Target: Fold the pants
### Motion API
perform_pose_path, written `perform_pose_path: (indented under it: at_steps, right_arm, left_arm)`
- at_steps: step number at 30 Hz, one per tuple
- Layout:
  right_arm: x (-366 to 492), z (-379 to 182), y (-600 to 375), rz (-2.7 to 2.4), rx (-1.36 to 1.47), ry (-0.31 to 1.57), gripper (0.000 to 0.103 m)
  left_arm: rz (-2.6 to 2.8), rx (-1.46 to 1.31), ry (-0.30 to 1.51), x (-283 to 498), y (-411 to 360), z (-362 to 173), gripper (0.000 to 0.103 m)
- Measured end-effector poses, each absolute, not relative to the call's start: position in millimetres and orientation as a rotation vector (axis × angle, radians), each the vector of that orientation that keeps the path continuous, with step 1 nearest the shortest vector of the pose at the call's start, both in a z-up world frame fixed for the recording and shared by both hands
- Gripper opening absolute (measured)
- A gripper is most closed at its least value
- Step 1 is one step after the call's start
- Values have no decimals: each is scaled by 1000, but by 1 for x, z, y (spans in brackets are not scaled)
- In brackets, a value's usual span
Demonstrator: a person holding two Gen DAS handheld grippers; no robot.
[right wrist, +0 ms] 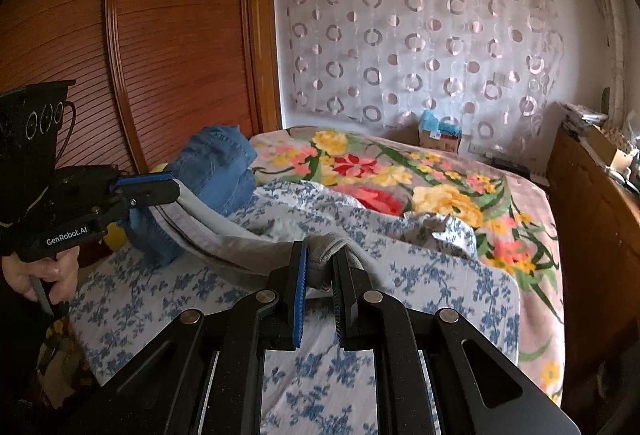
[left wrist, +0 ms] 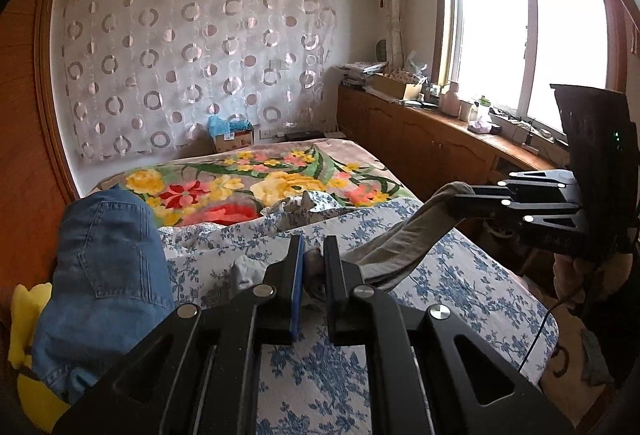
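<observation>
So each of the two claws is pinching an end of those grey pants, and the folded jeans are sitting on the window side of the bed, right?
Not quite: the folded jeans sit on the wardrobe side, away from the window, as the right wrist view shows. Both the left gripper and right gripper do pinch the grey pants.

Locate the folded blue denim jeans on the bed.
The folded blue denim jeans lie at the bed's left edge in the left wrist view, beside the wooden wardrobe, left of the blue-flowered white quilt.
</observation>
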State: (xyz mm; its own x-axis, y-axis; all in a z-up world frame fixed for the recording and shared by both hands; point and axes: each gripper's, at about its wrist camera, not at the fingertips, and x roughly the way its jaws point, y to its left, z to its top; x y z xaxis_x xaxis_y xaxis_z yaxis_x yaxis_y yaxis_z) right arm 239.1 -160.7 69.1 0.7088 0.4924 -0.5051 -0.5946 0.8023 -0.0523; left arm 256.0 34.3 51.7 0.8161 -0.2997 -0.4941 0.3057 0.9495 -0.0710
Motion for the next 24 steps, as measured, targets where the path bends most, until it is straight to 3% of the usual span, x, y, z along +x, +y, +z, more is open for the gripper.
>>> perform_pose_path:
  at_steps: [24]
  right_arm:
    - [175, 55, -173, 613, -163, 604, 12]
  left_arm:
    - [-383, -22, 559, 181, 28, 22, 10]
